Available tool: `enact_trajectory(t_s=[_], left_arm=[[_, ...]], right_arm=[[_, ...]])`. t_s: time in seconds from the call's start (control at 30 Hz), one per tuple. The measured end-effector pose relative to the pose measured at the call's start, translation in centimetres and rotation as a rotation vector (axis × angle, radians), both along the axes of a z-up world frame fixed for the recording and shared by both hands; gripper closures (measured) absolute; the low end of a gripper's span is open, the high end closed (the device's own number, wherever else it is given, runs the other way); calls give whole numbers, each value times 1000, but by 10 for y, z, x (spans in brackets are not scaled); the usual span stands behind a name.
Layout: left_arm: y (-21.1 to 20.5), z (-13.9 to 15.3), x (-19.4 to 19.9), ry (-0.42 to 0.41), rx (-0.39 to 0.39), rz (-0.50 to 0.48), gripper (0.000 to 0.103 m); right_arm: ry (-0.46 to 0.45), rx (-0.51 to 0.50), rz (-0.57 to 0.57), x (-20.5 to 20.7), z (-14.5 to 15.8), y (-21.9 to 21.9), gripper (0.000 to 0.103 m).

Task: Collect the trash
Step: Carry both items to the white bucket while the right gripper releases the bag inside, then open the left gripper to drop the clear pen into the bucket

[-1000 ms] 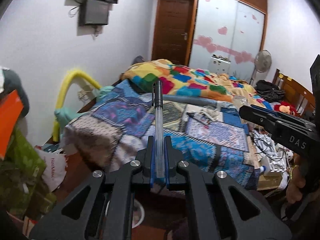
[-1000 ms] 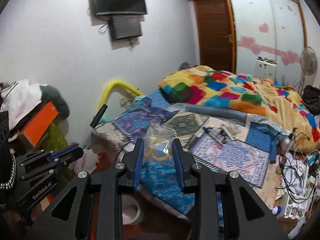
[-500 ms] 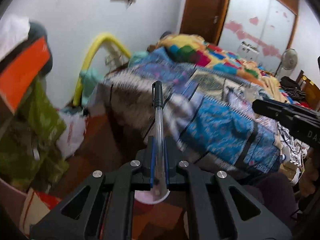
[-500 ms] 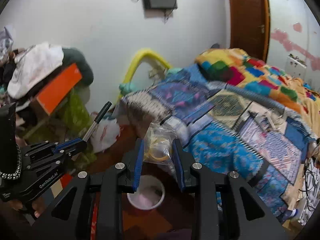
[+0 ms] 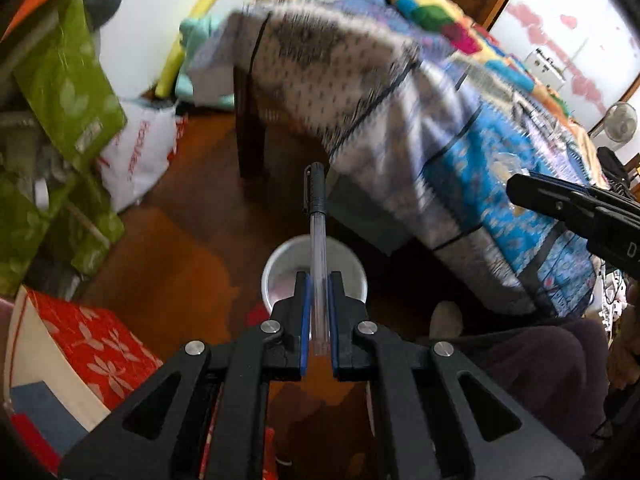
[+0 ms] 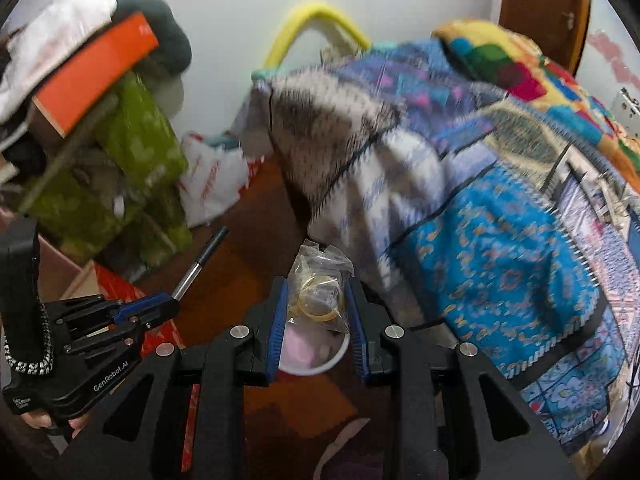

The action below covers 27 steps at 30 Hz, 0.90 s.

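My left gripper (image 5: 318, 284) is shut on a clear pen with a black cap (image 5: 318, 240), which points forward over a white round bin (image 5: 280, 264) on the brown floor. My right gripper (image 6: 318, 288) is shut on a crumpled clear plastic bag with yellow rings (image 6: 320, 284), held above the same white bin (image 6: 316, 354). The left gripper and its pen (image 6: 200, 260) also show at the left of the right wrist view. The right gripper (image 5: 576, 208) shows at the right of the left wrist view.
A bed with a patterned blue quilt (image 5: 460, 128) hangs over the floor to the right. Green bags (image 5: 60, 92), a white plastic bag (image 5: 140, 152) and a red floral box (image 5: 96, 348) crowd the left. A yellow hoop (image 6: 316, 20) leans on the wall.
Both grippers have tilted down and moved from above the bed toward the floor. The white bin has come under both. The pen and the bag stay gripped.
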State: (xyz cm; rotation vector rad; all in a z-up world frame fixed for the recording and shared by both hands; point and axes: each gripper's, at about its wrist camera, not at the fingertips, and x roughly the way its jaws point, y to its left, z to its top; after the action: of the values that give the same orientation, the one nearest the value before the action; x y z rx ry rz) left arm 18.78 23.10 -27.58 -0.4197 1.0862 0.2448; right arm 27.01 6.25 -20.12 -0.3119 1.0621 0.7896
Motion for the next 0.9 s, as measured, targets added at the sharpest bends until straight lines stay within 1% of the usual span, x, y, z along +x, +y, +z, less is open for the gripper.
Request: enact_trajectory(t_s=[0.13, 0.23, 0.37, 0.43, 0.5, 0.57, 0.63, 0.67, 0.9], left_arm=[[1, -28, 3, 63, -26, 6, 96], [1, -51, 6, 111, -53, 11, 96], [2, -70, 10, 161, -77, 19, 96], [2, -77, 12, 177, -89, 25, 96], [2, -81, 14, 182, -95, 27, 96], [2, -84, 17, 189, -99, 26, 96], [2, -87, 21, 197, -103, 24, 96], [3, -89, 24, 200, -107, 22, 96], [3, -90, 49, 187, -105, 18, 96]], right_arm=[[65, -54, 19, 4, -33, 12, 77], [139, -93, 50, 10, -60, 25, 77], [207, -135, 84, 11, -90, 42, 77], [222, -123, 107, 11, -95, 49, 76], [256, -117, 130, 11, -99, 55, 76], [278, -114, 138, 14, -102, 58, 72], [287, -106, 134, 17, -105, 59, 54], [286, -101, 128, 18, -105, 58, 53], [276, -100, 94, 32, -100, 46, 53]])
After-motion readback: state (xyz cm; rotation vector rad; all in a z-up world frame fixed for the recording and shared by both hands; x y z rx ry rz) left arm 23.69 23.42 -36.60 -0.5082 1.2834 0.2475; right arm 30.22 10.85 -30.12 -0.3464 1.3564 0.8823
